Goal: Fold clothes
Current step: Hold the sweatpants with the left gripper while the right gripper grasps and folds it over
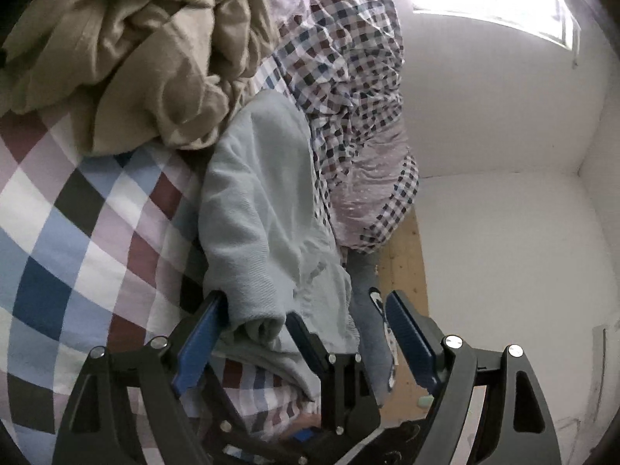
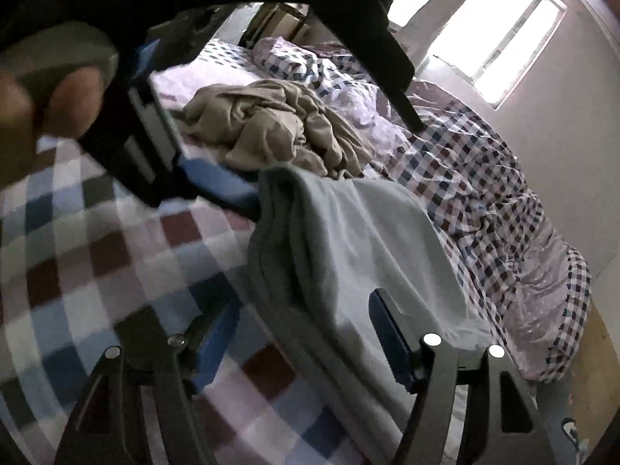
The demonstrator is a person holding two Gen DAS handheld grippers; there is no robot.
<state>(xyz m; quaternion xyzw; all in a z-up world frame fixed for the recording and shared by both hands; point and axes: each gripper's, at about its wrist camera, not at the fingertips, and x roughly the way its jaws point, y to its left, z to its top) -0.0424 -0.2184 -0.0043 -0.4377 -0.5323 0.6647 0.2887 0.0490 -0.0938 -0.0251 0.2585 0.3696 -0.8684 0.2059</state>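
A pale grey-green garment [image 1: 267,209] lies partly folded on a checked bedsheet [image 1: 69,232]. My left gripper [image 1: 306,317] is open, its blue pads wide apart, with the garment's near edge and the other gripper's dark finger lying between them. In the right wrist view the garment [image 2: 348,240] drapes over my right gripper [image 2: 306,333], which is open with cloth between its fingers. The left gripper [image 2: 217,186] shows there at the garment's far corner, held by a hand [image 2: 46,104].
A crumpled beige garment [image 1: 128,62] lies further up the bed, also in the right wrist view [image 2: 271,128]. A rumpled checked duvet [image 1: 348,89] runs along the bed's right side. Wooden floor [image 1: 403,263], white walls and a bright window [image 2: 503,31] lie beyond.
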